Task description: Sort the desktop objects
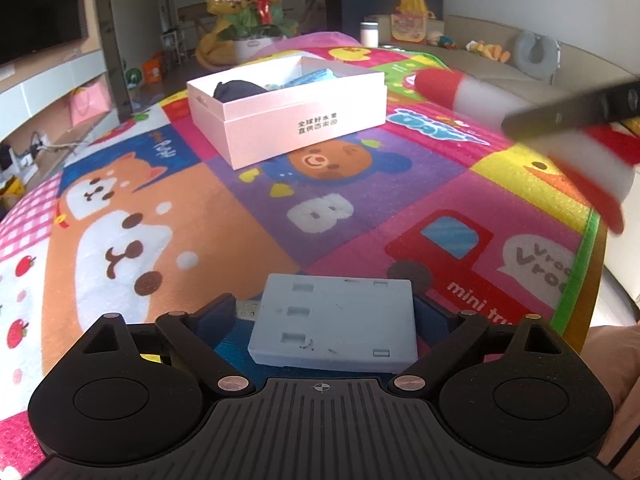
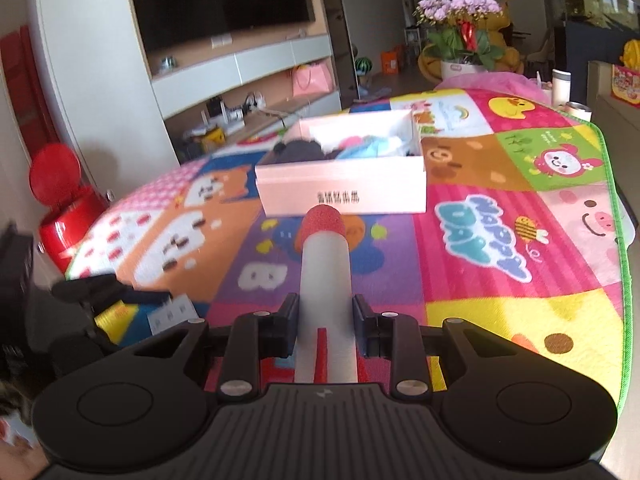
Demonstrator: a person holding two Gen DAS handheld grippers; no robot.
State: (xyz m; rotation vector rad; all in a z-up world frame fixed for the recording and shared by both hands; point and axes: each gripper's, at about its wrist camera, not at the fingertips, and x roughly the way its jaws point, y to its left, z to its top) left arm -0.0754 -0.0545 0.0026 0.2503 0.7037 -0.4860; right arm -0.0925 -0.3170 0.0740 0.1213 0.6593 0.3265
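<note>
My left gripper [image 1: 334, 312] is shut on a flat pale blue-grey plastic block [image 1: 336, 326], held low over the colourful play mat [image 1: 224, 216]. My right gripper [image 2: 326, 316] is shut on a white foam rocket with a red tip [image 2: 326, 276], pointing toward the pink box [image 2: 340, 188]. The rocket and a right finger also show blurred at the right of the left wrist view [image 1: 480, 96]. The open pink box [image 1: 288, 112] stands on the far middle of the mat and holds dark and blue items.
A potted plant with purple flowers [image 1: 256, 8] stands beyond the mat. A sofa with toys [image 1: 500, 52] runs along the right. A TV unit [image 2: 240, 64] and a red object [image 2: 60, 200] are at the left. The mat's green edge [image 2: 616, 200] is at the right.
</note>
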